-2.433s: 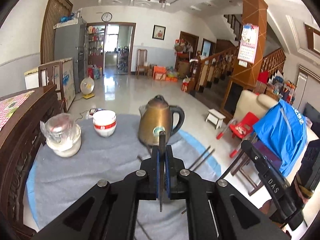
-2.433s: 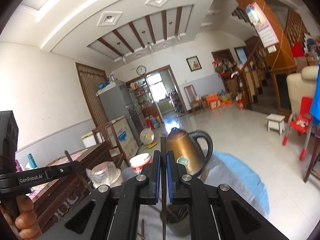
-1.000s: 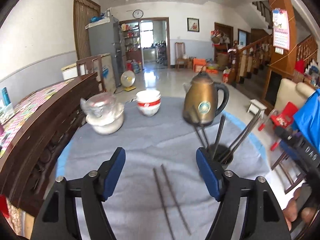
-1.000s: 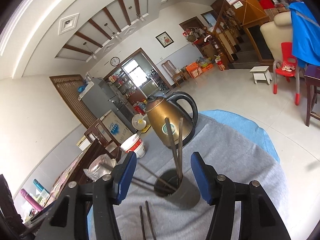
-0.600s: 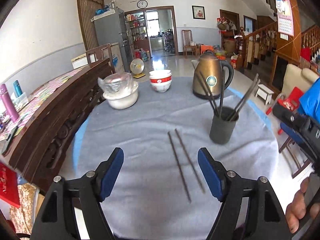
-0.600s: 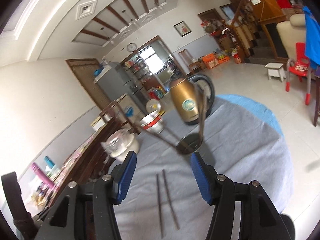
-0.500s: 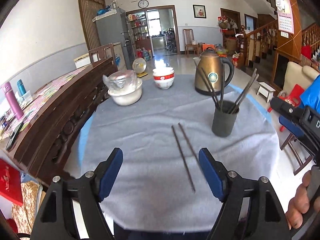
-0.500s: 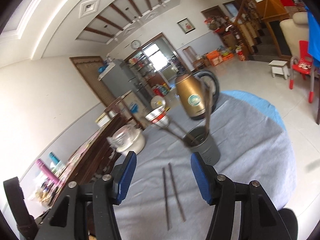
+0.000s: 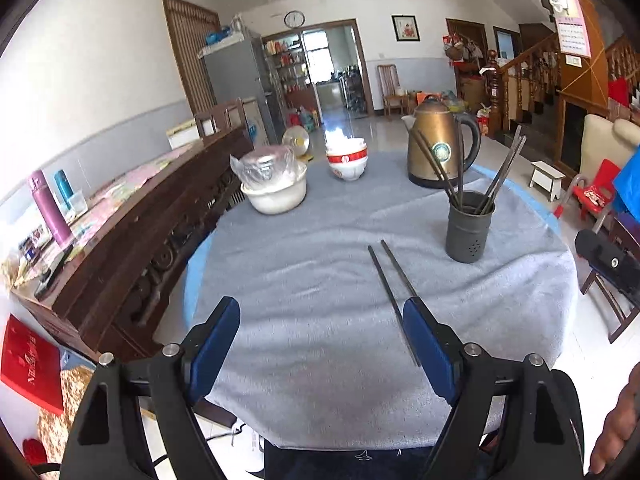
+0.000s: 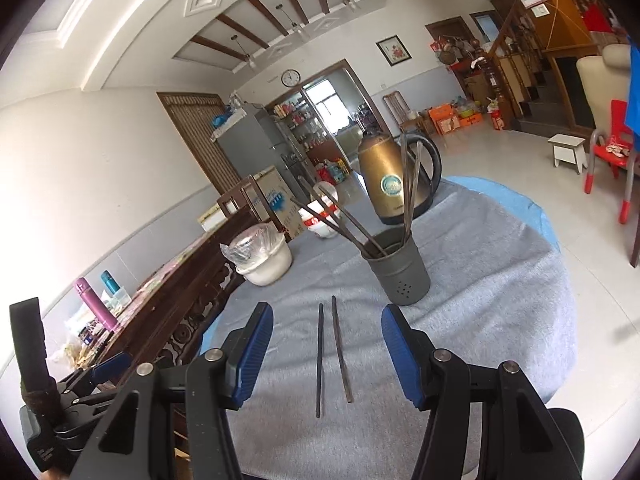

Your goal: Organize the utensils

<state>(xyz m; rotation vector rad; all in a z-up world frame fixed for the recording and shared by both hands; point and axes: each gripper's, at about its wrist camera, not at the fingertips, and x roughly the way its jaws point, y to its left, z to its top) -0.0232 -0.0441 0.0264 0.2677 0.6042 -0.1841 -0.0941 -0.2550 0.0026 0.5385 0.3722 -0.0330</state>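
Two dark chopsticks (image 9: 390, 280) (image 10: 330, 350) lie side by side on the grey cloth of the round table (image 9: 304, 288) (image 10: 500, 280). Behind them stands a dark grey holder cup (image 9: 468, 226) (image 10: 398, 270) with several chopsticks leaning in it. My left gripper (image 9: 320, 340) hovers over the table's near edge, its jaws opening with nothing between them. My right gripper (image 10: 326, 350) is open above the near ends of the two loose chopsticks and touches neither.
A bronze kettle (image 9: 438, 144) (image 10: 390, 178), a red-and-white bowl (image 9: 347, 160) and a white bowl with a plastic-wrapped lid (image 9: 274, 188) (image 10: 262, 258) stand at the table's far side. A dark wooden sideboard (image 9: 132, 240) runs along the left.
Both grippers have let go of chopsticks into the cup and pulled back toward the table's near edge. Two chopsticks now lie ahead of them; the left jaws have spread wider.
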